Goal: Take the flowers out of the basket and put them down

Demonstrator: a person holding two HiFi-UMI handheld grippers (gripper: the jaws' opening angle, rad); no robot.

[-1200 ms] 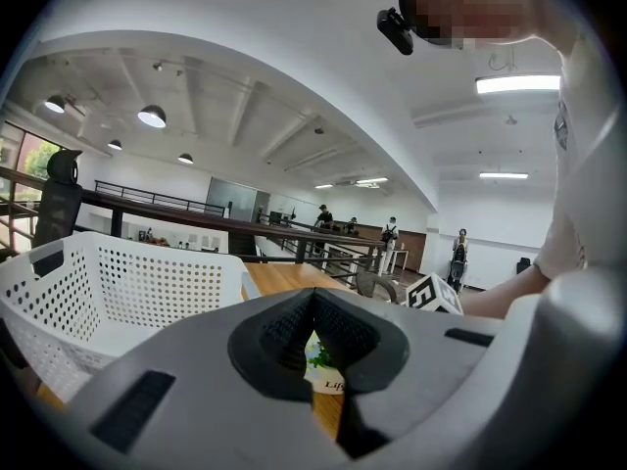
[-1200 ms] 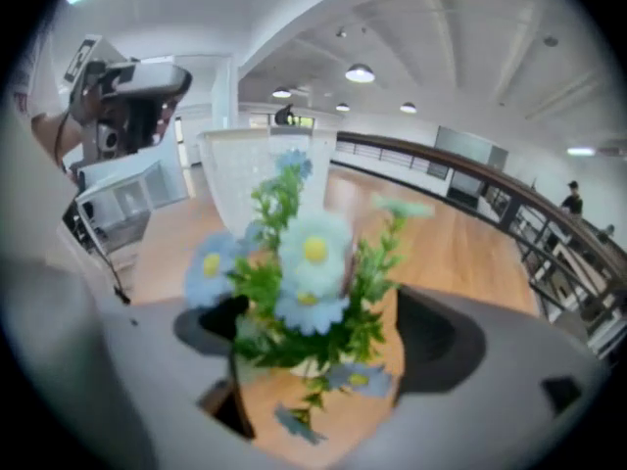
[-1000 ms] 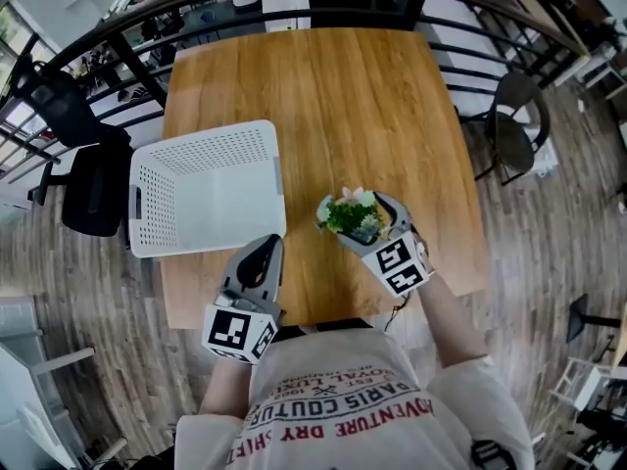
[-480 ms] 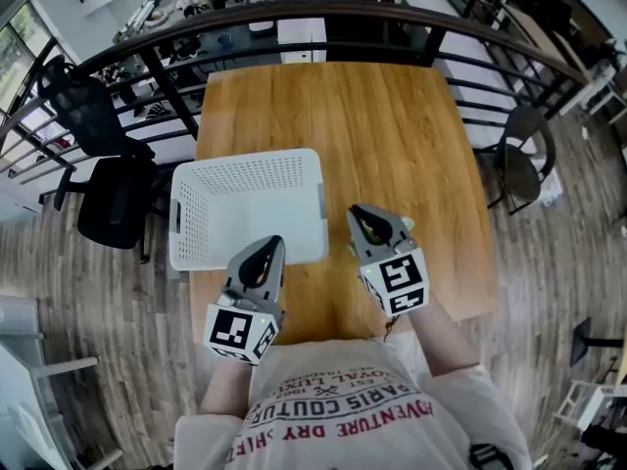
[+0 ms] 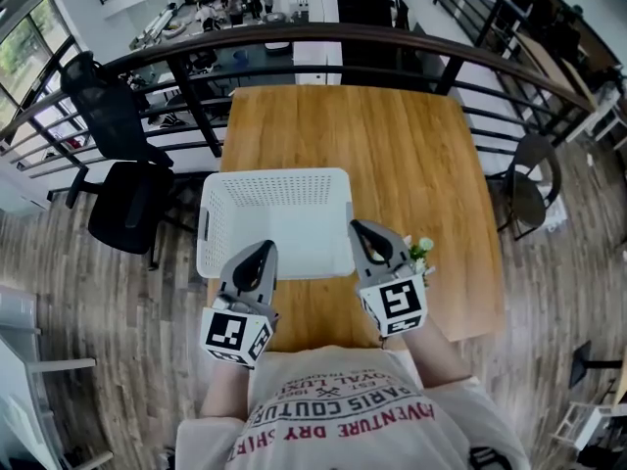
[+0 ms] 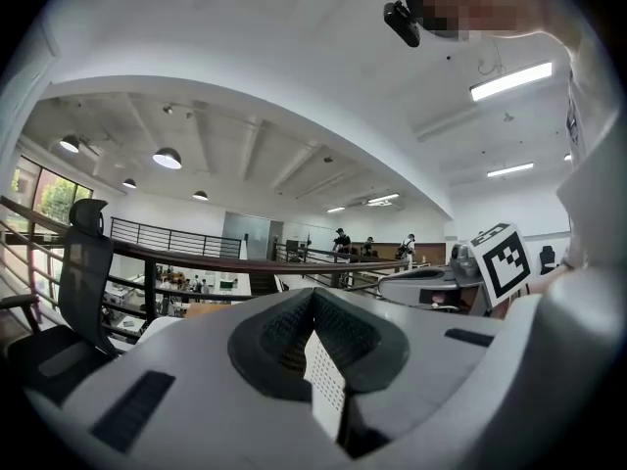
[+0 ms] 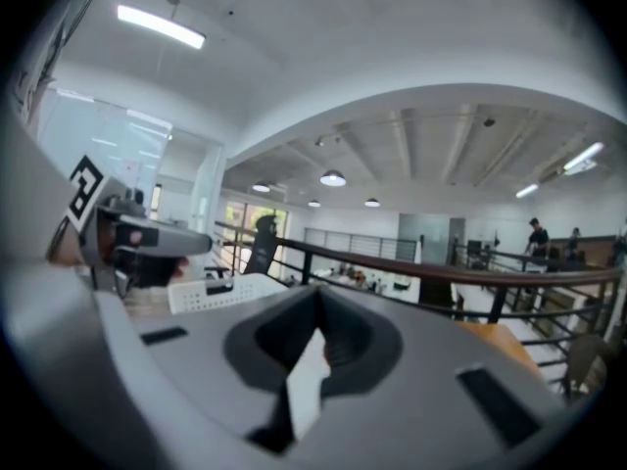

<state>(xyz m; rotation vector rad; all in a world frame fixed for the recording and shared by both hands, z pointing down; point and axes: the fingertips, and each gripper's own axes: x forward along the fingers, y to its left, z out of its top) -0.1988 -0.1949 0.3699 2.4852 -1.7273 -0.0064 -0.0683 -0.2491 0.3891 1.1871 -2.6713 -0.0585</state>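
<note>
A small bunch of white flowers with green leaves point(image 5: 421, 254) lies on the wooden table point(image 5: 392, 145), just right of my right gripper point(image 5: 360, 227). That gripper is shut with nothing between its jaws and is apart from the flowers. The white perforated basket point(image 5: 274, 218) stands on the table's near left part and looks empty. My left gripper point(image 5: 265, 249) hovers at the basket's near edge, shut and holding nothing. In the left gripper view the jaws point(image 6: 313, 297) meet tip to tip; in the right gripper view the jaws point(image 7: 318, 297) are likewise pressed together.
A dark railing point(image 5: 323, 37) curves behind the table's far edge. Black office chairs point(image 5: 122, 199) stand to the left and a round chair point(image 5: 529, 179) to the right. The person's torso is at the table's near edge.
One second ago my right gripper stood open round the flowers on the table. It has since drawn back and shut, leaving the flowers lying there. The head view has shifted.
</note>
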